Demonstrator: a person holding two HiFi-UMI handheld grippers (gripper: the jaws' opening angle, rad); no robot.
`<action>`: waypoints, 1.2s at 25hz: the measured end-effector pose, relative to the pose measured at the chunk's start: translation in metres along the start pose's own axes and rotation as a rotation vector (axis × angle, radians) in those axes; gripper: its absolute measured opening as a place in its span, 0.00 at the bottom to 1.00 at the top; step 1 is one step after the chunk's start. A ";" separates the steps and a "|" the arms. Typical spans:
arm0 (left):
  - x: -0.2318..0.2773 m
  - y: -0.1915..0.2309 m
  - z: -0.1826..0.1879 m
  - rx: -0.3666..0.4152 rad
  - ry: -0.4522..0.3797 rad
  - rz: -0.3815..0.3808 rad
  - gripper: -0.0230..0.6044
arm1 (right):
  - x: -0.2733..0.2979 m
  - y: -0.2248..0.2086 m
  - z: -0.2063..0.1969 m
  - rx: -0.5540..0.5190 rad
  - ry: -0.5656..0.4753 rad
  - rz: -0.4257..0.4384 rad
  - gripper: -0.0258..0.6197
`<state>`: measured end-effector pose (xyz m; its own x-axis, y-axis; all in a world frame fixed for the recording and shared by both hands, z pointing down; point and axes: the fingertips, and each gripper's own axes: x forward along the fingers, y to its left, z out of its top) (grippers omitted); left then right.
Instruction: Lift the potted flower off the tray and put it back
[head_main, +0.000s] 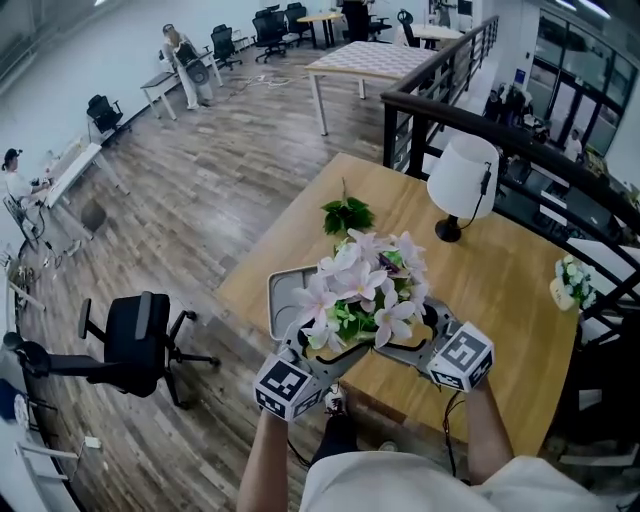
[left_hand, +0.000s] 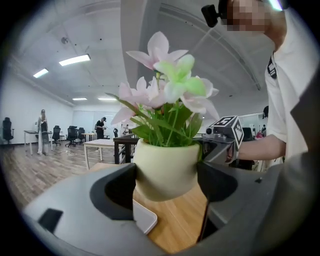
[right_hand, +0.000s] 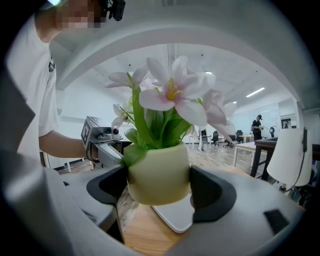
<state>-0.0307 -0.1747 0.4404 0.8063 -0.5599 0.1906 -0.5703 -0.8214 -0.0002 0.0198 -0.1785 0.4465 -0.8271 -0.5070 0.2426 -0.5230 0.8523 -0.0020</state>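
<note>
Wooden floorboards run across an open office, with a black office chair (head_main: 135, 340) at the lower left of the head view and a dark railing (head_main: 440, 100) at the upper right. A light wooden table (head_main: 500, 290) takes up the middle and right of that view. On it stand a white lamp (head_main: 462, 180) towards the upper right, a small leafy plant (head_main: 347, 214) near the far edge, and a pale bunch of flowers (head_main: 570, 282) at the right edge.

A pale tray (head_main: 280, 290) lies on the near left part of the table. The potted flower (head_main: 365, 285), pink-white blossoms over green leaves, is held up just in front of the person at the lower centre of the frame, partly covering the tray from above.

The left gripper (left_hand: 165, 182) is clamped on the cream pot (left_hand: 165, 167), with one dark jaw pressed against each side of it. The right gripper (right_hand: 159, 185) grips the same pot from the opposite side, its jaws likewise closed against the pot's walls. In both gripper views the pot's underside hangs clear of the table, and a corner of the tray shows below it without touching it. The pot stands roughly upright. Each gripper's marker cube appears in the other's view, beside the pot.
</note>
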 end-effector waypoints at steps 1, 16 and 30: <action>-0.003 -0.005 0.003 0.003 -0.007 0.010 0.69 | -0.004 0.004 0.003 -0.012 -0.004 0.005 0.69; -0.044 -0.068 0.032 0.066 -0.041 0.036 0.69 | -0.053 0.060 0.023 0.016 -0.075 0.023 0.69; -0.054 -0.085 0.032 0.057 -0.047 0.017 0.69 | -0.066 0.075 0.025 -0.001 -0.072 0.005 0.69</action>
<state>-0.0210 -0.0782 0.3986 0.8039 -0.5770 0.1441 -0.5750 -0.8160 -0.0594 0.0302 -0.0847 0.4056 -0.8425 -0.5103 0.1724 -0.5184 0.8551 -0.0024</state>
